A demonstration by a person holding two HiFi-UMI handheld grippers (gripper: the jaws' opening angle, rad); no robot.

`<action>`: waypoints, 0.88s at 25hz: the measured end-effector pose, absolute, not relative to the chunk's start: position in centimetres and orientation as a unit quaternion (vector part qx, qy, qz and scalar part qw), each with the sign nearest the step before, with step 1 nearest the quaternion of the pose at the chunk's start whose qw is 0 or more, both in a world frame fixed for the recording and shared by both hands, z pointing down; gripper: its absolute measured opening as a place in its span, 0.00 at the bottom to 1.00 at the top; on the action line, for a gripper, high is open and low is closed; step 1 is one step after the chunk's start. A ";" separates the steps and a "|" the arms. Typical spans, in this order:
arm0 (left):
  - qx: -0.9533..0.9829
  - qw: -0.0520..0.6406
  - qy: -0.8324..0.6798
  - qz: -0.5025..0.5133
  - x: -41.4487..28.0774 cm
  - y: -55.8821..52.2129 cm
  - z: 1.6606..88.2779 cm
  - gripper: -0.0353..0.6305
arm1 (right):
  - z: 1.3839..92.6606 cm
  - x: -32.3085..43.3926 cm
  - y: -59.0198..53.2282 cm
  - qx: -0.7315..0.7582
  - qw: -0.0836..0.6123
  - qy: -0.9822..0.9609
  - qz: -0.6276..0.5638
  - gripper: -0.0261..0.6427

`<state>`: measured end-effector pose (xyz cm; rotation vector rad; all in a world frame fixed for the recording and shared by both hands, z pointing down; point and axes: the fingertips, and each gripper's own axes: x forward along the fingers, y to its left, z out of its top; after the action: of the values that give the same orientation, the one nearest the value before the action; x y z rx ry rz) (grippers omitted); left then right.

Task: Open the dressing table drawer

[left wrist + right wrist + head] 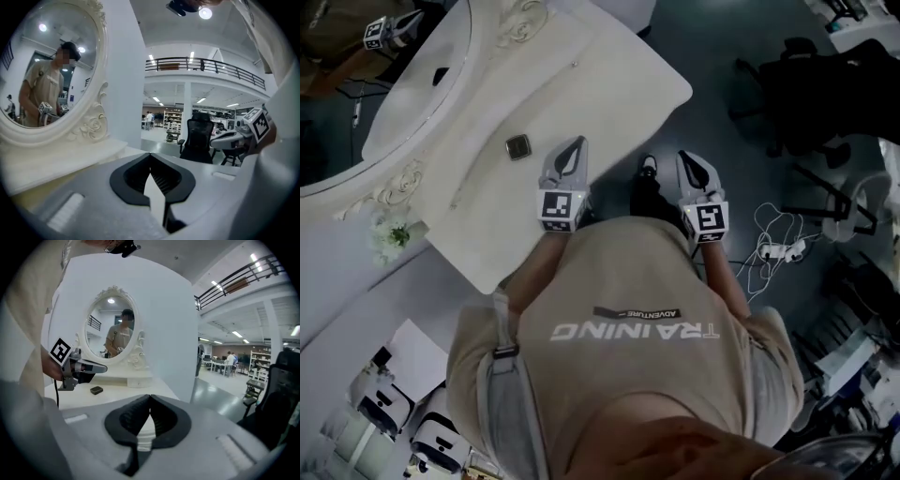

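Note:
The white dressing table (609,84) fills the upper left of the head view, and its drawer is hidden under the top. My left gripper (578,142) hovers over the table's front part, jaws shut with nothing in them. In its own view the left gripper (150,154) points past the oval mirror (47,70) toward the open hall. My right gripper (684,155) is off the table's front edge, over the dark floor, also shut and empty. The right gripper's own view shows its tips (150,397) closed, with the table, mirror (115,329) and left gripper (77,366) beyond.
A small dark square object (518,146) lies on the tabletop near the left gripper. White flowers (391,236) sit at the table's left end. A black office chair (806,84) and a power strip with cables (778,248) are on the floor to the right.

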<state>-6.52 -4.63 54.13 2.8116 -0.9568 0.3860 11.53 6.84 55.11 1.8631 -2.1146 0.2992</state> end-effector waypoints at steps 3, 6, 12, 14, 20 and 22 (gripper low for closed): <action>0.911 0.092 -0.377 0.138 -5.5 -6.6 54.1 0.06 | 55.1 15.0 2.6 0.616 0.132 -0.770 0.102 0.04; 0.889 0.103 -0.425 0.135 -3.7 -8.5 54.1 0.06 | 55.4 18.6 -1.4 0.594 0.113 -0.791 0.098 0.04; 0.831 0.146 -0.520 0.133 -2.9 -10.0 55.0 0.06 | 57.1 21.7 -5.8 0.521 0.091 -0.840 0.124 0.04; 0.810 0.155 -0.551 0.131 -3.1 -10.5 54.8 0.06 | 57.7 21.8 -6.8 0.495 0.101 -0.854 0.120 0.04; 0.803 0.135 -0.563 0.142 -2.5 -10.9 54.2 0.06 | 58.3 20.8 -9.8 0.460 0.116 -0.875 0.098 0.04; 0.806 0.127 -0.560 0.145 -2.4 -11.2 54.4 0.06 | 58.0 20.0 -10.9 0.459 0.105 -0.876 0.101 0.04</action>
<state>-2.39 -11.23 54.44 2.3464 -1.6289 0.4211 20.02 -10.93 58.05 1.3539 -2.5838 0.2971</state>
